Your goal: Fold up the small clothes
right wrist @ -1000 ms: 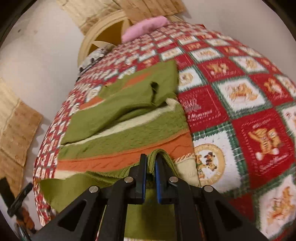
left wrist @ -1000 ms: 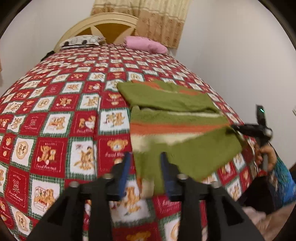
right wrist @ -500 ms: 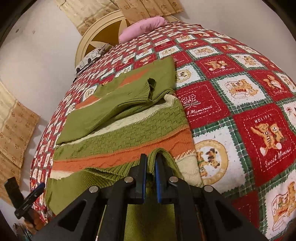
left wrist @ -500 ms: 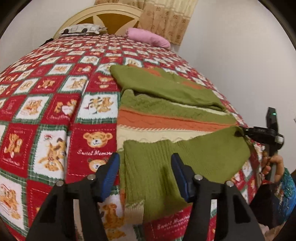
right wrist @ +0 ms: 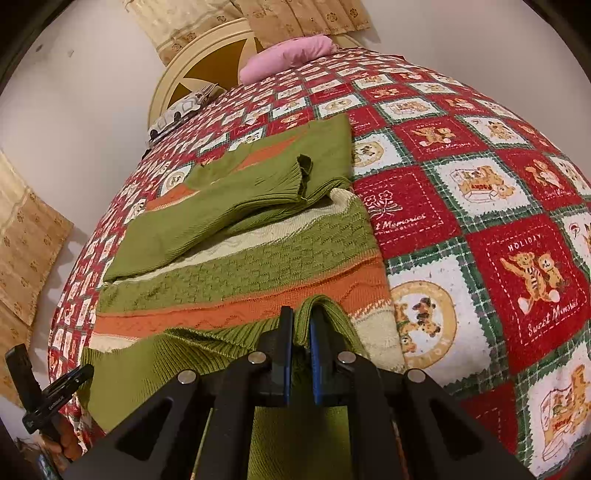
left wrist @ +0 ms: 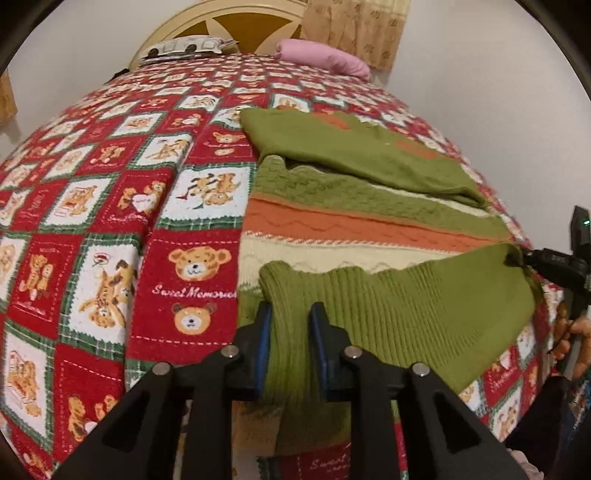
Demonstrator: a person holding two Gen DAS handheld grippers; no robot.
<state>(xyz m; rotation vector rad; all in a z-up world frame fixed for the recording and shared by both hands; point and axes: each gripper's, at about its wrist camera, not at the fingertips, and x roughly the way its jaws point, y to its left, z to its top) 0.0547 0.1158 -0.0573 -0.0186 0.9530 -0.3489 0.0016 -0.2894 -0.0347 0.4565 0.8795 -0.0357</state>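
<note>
Sweater [left wrist: 354,206]: on bed [left wrist: 110,206], toward right edge; collar end toward headboard [left wrist: 236,22], sleeves folded across chest.

Hem [left wrist: 424,310]: raised off bed, doubled toward orange stripe, long axis across bed.

Left claw [left wrist: 291,347]: pinching hem's left corner; thick fabric keeps pads parted.

Right claw [right wrist: 301,350]: pressed together on hem's right corner.

Key relation: unfolded body lies straight ahead of both claws, toward headboard. Each claw holds its own corner, neither nearer. Judgement: carry hem forward evenly; unequal travel skews fold.
</note>
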